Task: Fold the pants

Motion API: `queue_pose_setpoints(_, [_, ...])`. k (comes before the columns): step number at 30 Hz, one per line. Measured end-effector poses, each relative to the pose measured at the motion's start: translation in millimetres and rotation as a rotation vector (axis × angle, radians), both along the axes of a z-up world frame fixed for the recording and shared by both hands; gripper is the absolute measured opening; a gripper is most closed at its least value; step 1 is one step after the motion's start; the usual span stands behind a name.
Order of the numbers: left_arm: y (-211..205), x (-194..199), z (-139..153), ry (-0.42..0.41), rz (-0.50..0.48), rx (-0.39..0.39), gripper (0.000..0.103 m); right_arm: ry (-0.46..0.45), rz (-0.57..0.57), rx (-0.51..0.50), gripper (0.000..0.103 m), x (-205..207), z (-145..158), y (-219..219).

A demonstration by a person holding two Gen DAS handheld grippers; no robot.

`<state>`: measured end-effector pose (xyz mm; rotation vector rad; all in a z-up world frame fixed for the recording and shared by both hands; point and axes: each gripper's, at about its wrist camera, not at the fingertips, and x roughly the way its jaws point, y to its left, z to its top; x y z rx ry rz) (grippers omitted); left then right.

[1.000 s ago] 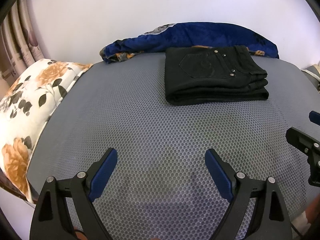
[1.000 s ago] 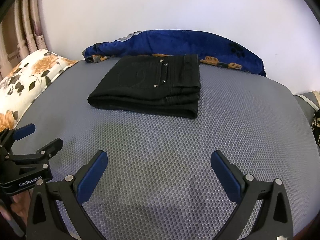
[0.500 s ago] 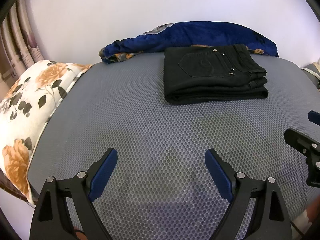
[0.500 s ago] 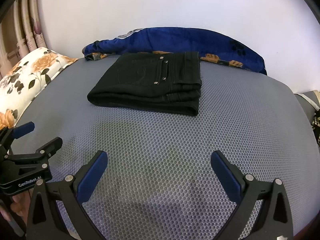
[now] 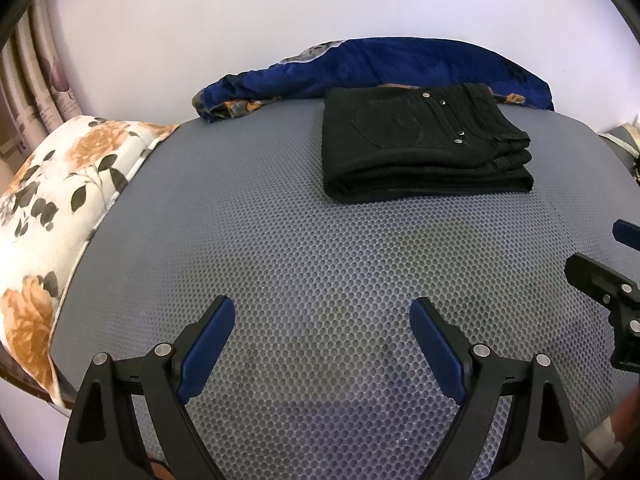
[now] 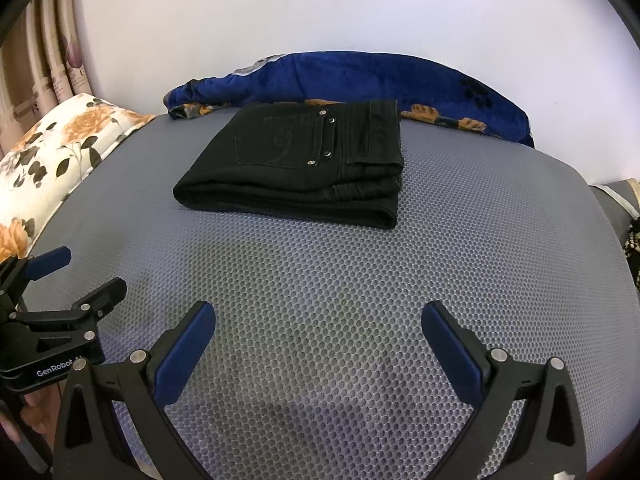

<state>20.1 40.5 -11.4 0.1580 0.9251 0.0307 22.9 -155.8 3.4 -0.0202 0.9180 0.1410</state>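
Note:
Black pants (image 5: 424, 144) lie folded into a compact rectangle with a back pocket on top, at the far side of a grey mesh mattress (image 5: 320, 260). They also show in the right wrist view (image 6: 296, 160). My left gripper (image 5: 322, 312) is open and empty, hovering over the near part of the mattress, well short of the pants. My right gripper (image 6: 318, 318) is open and empty too, beside it. Each gripper shows at the edge of the other's view: the right one (image 5: 612, 264) and the left one (image 6: 60, 276).
A crumpled blue blanket (image 5: 380, 68) lies behind the pants against the white wall. A floral pillow (image 5: 52, 200) sits at the mattress's left edge. Curtains (image 6: 44, 68) hang at far left. The mattress's right edge (image 6: 608, 200) drops off near other bedding.
Both grippers stay open and nearly still; the views have tilted slightly, so the pants sit a little higher in the left wrist view. The pants have not moved.

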Motion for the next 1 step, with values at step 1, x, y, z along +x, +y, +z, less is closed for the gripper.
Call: queue_pose_setpoints(1, [0.0, 0.6, -0.5, 0.004, 0.000, -0.001, 0.089, 0.000, 0.001, 0.001, 0.102, 0.0, 0.0, -0.2])
